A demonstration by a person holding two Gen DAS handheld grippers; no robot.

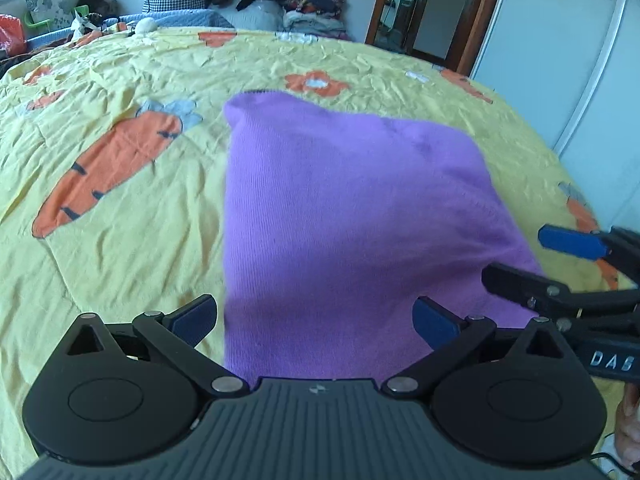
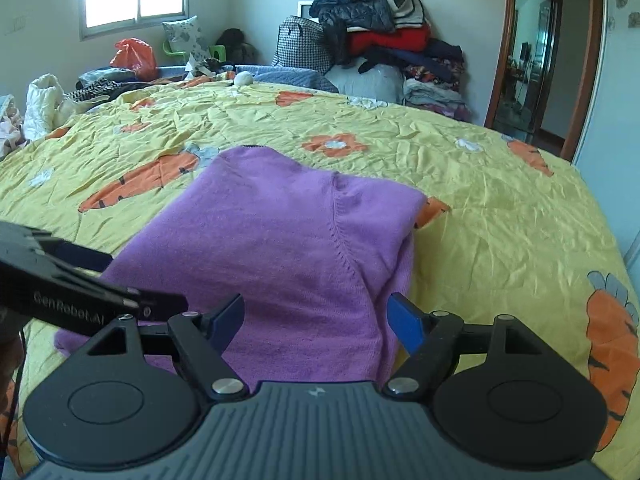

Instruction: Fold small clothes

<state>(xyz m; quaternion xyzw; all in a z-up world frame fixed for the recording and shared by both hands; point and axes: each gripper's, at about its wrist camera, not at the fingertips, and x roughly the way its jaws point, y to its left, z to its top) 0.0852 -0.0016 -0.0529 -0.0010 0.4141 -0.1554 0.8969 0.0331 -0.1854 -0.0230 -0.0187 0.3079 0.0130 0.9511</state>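
Left wrist view: my two grippers hover wide apart over a folded purple sweater [image 1: 344,216].

The sweater lies flat on the yellow carrot-print bedspread [image 1: 120,80]. My left gripper [image 1: 314,318] spreads wide at the sweater's near edge, gripping nothing; my right gripper [image 2: 316,320] spreads likewise, just beside its near right corner.

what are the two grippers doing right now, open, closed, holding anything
Left gripper: open, holding nothing, over the near edge of the purple sweater.
Right gripper: open, holding nothing, over the same edge.
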